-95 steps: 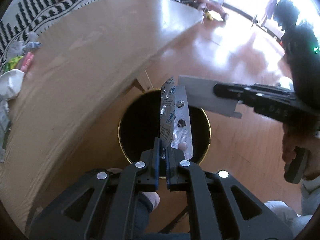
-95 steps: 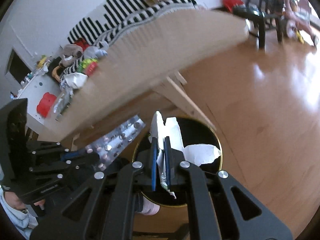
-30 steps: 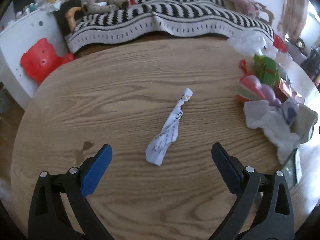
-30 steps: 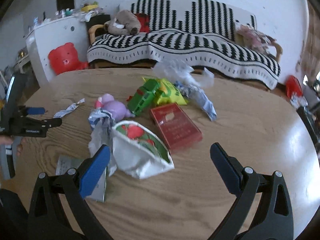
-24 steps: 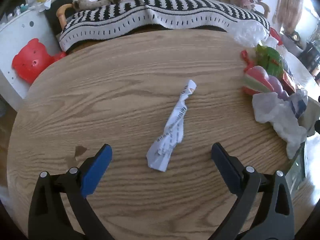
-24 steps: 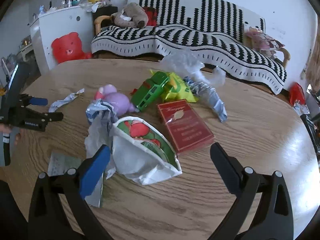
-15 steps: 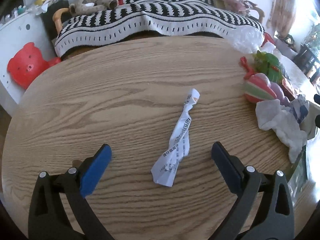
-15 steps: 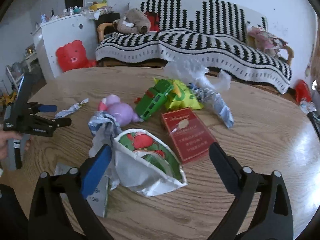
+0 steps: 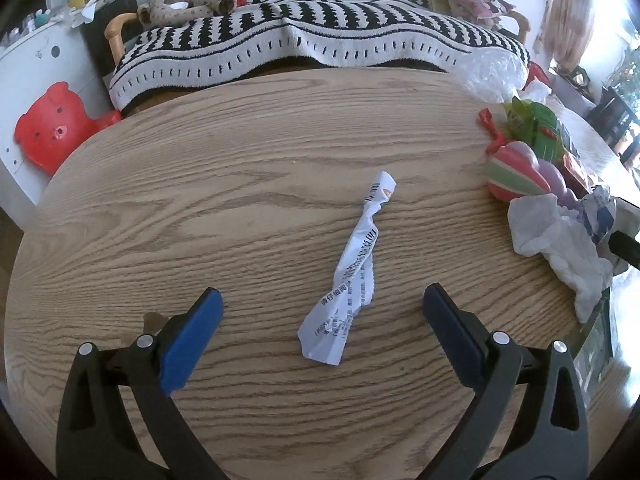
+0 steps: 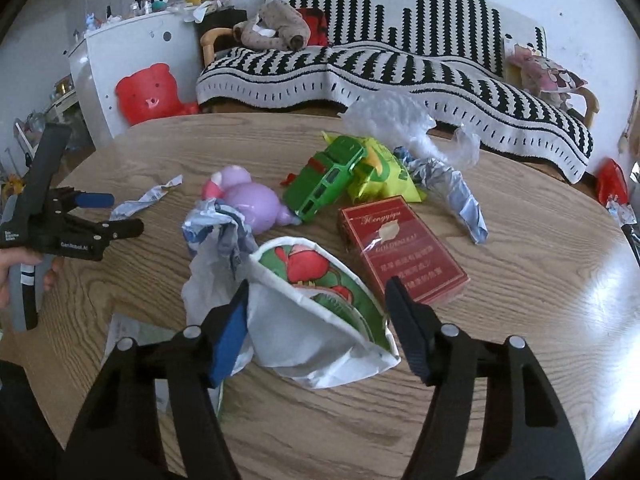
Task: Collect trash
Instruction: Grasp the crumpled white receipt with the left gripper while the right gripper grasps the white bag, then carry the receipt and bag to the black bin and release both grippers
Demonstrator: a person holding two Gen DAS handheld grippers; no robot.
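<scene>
Both jaws are wide apart and hold nothing. The left gripper (image 9: 320, 320) hangs low over the wooden table (image 9: 200, 184). A twisted paper scrap (image 9: 352, 268) lies flat on the wood. Its near end sits right between the left jaws, and its far end points away past the tips. The jaws do not touch it yet.

The right gripper (image 10: 316, 312) is over the messy pile. A crushed paper cup (image 10: 320, 312) with red and green pictures sits between its jaws. The blue pad on one side is very close to the cup, maybe touching; I cannot tell. Just beyond the tips lies a red box (image 10: 400, 248). Farther out are a green toy car (image 10: 326, 180), a purple toy (image 10: 250, 204), a yellow-green bag (image 10: 384, 172), a blue and white wrapper (image 10: 460, 196) and clear plastic wrap (image 10: 392, 120). A white crumpled paper (image 10: 204, 280) lies just to the left of the jaws.

I think the job is far from done. Lots of trash is still on the table, and no bin shows in either view. It looks like each gripper is lined up to grab one piece next: the scrap on the left, the cup on the right. The toys may not be trash, so they should stay.
</scene>
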